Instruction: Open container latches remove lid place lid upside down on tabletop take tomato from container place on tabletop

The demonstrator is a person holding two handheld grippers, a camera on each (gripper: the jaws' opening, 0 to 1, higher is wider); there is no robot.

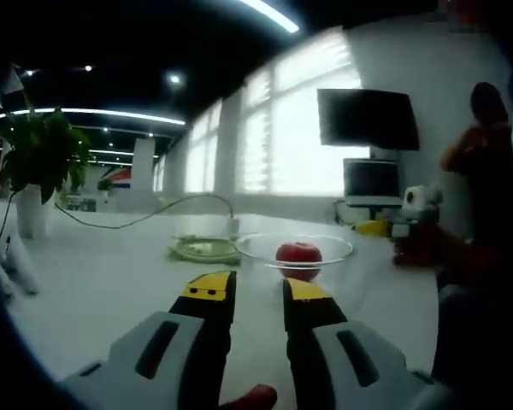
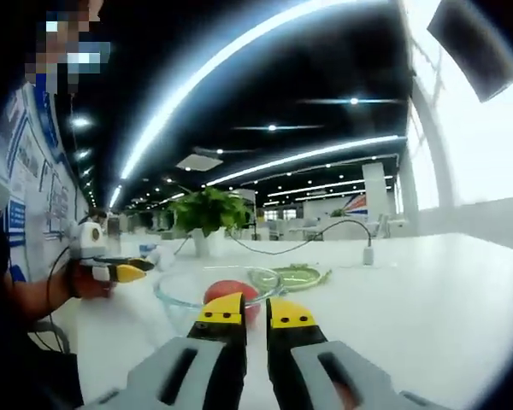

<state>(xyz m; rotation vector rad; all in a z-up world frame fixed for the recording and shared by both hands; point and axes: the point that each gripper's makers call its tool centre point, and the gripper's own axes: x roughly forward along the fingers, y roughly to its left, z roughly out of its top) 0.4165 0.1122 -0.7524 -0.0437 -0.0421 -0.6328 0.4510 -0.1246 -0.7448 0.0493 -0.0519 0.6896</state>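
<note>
Left gripper (image 1: 258, 297), bottom centre of the left gripper view: yellow-tipped black fingers (image 1: 209, 289) stand a narrow gap apart, nothing between them, touching nothing, hovering over the white tabletop (image 1: 111, 282). Right gripper (image 2: 256, 314), bottom centre of the right gripper view: fingers (image 2: 221, 311) nearly together w/ only a thin slit between, holding nothing.

No readable brand or label on the task items. Blue posters on the wall at the left edge of the right gripper view carry print, too blurred to read.

Container (image 1: 295, 248) is a clear shallow round bowl, lid off, sitting on the tabletop just above the left fingertips at frame centre. Red tomato (image 1: 298, 257) inside it, round and glossy. In the right gripper view the same container (image 2: 181, 291) lies just above-left of the fingertips, tomato (image 2: 226, 292) partly hidden behind the left fingertip. Lid (image 1: 205, 248), greenish and see-through, lies flat on the tabletop just left of the container; in the right gripper view the lid (image 2: 289, 277) is just right of it. Which face is up: can't tell.

Other bits: potted plant (image 1: 38, 158) upper left, white cable (image 1: 145, 215) across the tabletop, dark monitor (image 1: 368, 120) on the wall upper right.
</note>
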